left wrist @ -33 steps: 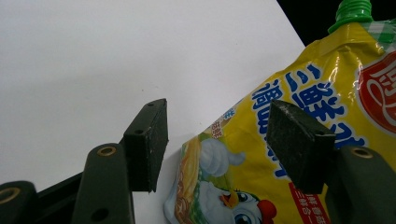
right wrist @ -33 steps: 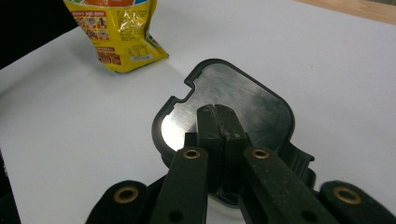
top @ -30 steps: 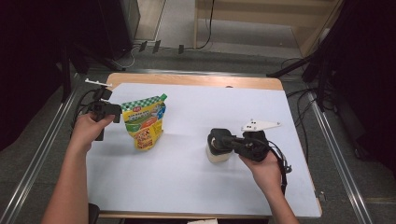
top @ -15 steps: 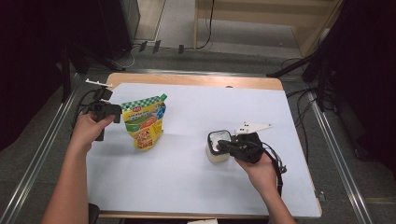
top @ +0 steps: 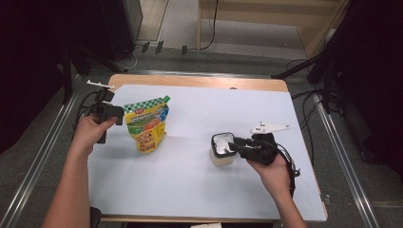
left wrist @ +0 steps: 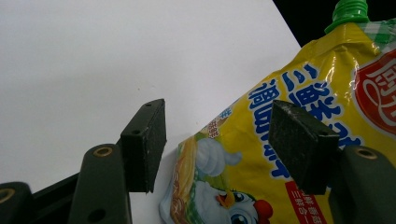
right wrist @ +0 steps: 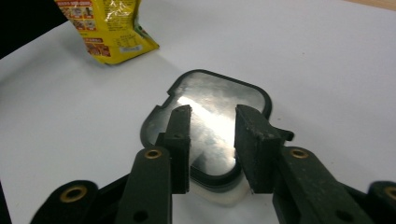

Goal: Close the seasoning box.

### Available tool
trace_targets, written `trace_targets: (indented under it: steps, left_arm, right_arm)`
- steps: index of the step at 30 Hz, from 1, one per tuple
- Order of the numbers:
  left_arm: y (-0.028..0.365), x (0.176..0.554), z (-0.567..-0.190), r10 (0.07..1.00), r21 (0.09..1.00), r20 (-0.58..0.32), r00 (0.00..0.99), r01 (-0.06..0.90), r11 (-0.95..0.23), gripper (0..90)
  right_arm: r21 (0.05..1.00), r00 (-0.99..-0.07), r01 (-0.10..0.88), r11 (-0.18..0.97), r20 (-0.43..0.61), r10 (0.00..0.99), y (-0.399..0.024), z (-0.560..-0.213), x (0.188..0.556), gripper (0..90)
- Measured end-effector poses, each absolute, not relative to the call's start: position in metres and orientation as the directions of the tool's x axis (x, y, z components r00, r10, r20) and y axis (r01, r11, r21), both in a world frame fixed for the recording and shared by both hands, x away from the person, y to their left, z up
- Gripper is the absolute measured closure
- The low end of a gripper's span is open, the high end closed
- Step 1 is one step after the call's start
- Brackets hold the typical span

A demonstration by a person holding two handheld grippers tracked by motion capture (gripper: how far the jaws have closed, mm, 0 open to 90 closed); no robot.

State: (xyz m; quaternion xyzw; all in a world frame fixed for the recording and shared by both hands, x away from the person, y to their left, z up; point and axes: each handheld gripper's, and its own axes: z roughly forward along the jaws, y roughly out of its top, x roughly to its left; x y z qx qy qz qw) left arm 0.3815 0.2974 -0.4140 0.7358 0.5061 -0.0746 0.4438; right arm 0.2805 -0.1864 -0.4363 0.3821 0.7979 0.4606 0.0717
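On the near right of the white table [top: 190, 190], the right gripper [top: 236, 144] hovers over a foil-lidded tub [top: 222, 148], its jaws just opened a little, pads apart above the lid, gripping nothing. Farther left, the left gripper [top: 119, 114] stands partly open just beside a yellow pouch [top: 146, 124] with a green cap [left wrist: 348, 11], one pad over its edge, not clamped.
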Motion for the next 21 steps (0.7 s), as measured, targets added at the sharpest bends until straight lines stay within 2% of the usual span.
trace_targets:
  steps: [7, 21]
  left_arm:
    - [0.298, 0.382, -0.415, 0.680, 0.575, -0.560, 0.473, 0.813, -0.092, 37.9]
    - [0.297, 0.382, -0.416, 0.684, 0.576, -0.554, 0.474, 0.812, -0.096, 37.9]
  right_arm:
    - [0.794, -0.663, 0.556, 0.246, 0.245, 0.707, -0.202, -0.437, 0.284, 58.3]
    - [0.823, -0.630, 0.537, 0.188, 0.243, 0.737, -0.232, -0.449, 0.292, 50.1]
